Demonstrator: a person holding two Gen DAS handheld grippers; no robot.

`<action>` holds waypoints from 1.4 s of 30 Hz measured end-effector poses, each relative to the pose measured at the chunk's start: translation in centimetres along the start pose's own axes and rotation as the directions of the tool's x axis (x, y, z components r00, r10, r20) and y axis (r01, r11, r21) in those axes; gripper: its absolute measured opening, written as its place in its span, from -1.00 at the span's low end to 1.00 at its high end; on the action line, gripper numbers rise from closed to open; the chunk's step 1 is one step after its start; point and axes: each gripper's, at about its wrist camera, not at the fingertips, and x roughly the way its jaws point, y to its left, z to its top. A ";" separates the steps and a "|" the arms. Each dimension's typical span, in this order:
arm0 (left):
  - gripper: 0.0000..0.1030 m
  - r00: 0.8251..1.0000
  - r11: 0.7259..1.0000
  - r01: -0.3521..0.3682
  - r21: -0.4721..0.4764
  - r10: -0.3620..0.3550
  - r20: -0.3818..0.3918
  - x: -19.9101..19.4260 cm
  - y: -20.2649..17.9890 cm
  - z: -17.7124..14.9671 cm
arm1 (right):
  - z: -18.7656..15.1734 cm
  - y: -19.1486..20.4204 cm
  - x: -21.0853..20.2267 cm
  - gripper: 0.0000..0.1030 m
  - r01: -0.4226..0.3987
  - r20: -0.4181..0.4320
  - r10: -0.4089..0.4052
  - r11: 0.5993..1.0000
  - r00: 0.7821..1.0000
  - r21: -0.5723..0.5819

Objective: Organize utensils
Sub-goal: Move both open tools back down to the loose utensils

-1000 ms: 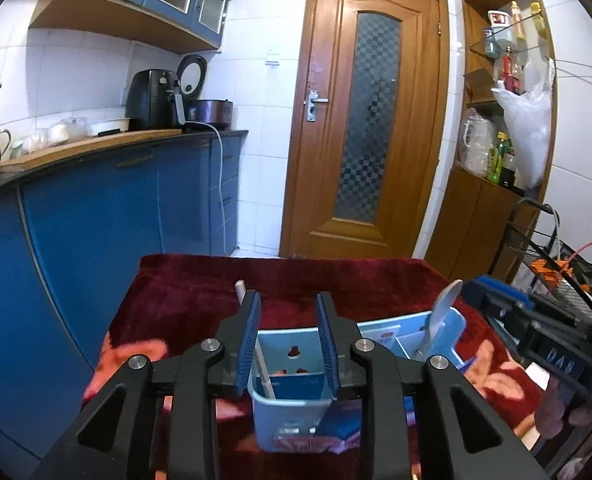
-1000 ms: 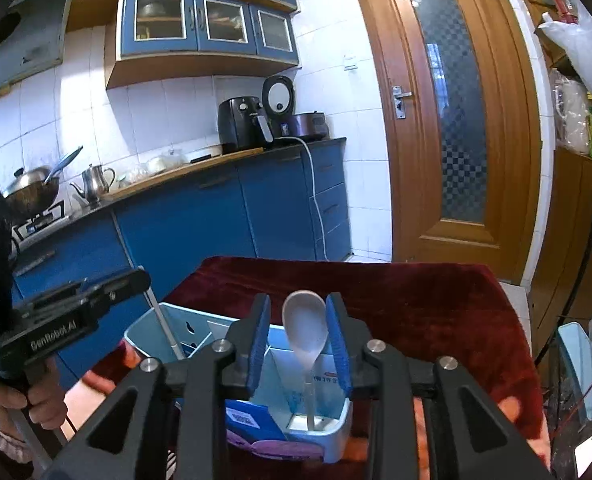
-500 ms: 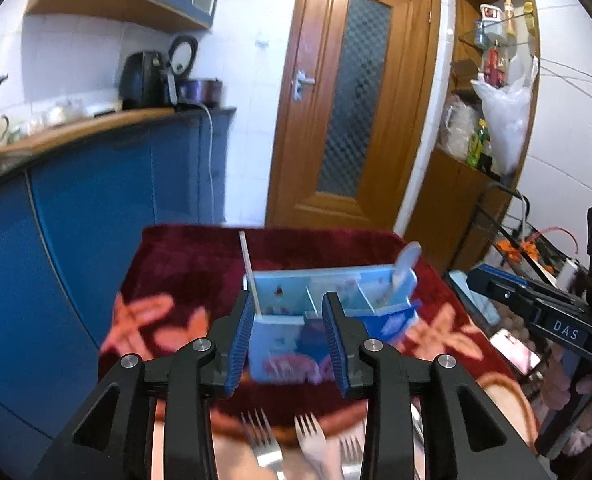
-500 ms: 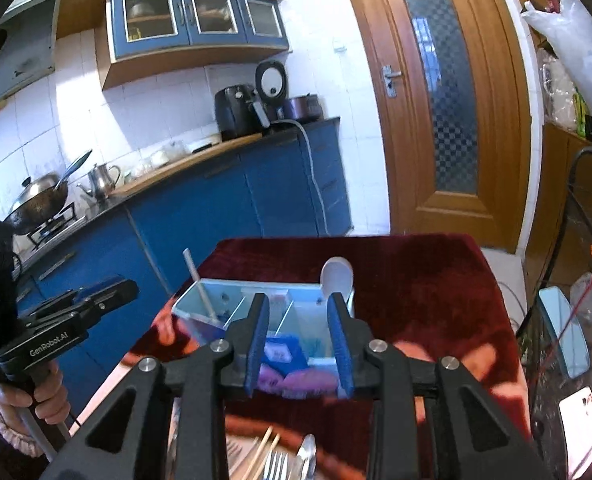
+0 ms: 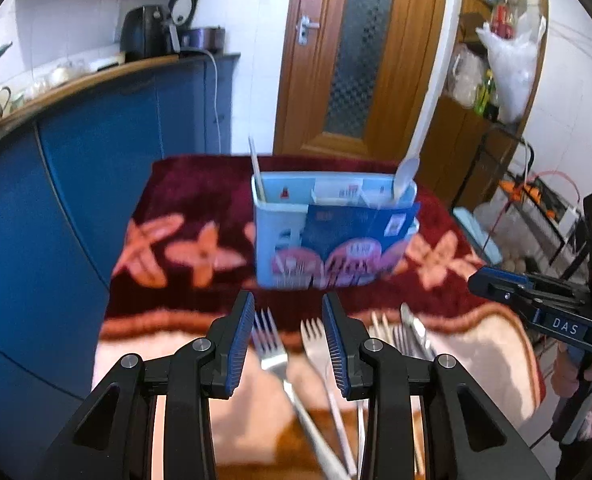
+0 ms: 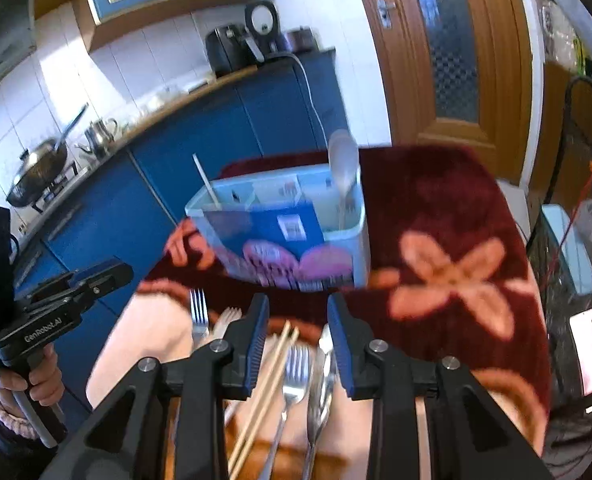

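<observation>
Both claws stand partly parted and empty: the left claw, marked "GenRobot.AI", over two forks, the right claw, marked "DAS", over chopsticks and spoons. Beyond, mid-worktop, stands the blue organizer, its label blurred, burgundy cloth bare around it.

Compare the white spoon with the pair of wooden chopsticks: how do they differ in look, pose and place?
The white spoon stands upright, bowl up, in the end compartment of the blue caddy; the wooden chopsticks lie flat on the blanket among the forks. The spoon is white with a broad bowl; the chopsticks are tan, thin and straight. Both are free of any claw.
</observation>
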 end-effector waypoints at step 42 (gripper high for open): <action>-0.59 0.863 0.999 0.000 -0.051 -0.026 -0.504 11.5 -0.1 -3.5 | -4.2 -1.3 8.1 -0.35 0.060 -0.493 -0.083 0.996 0.866 -0.062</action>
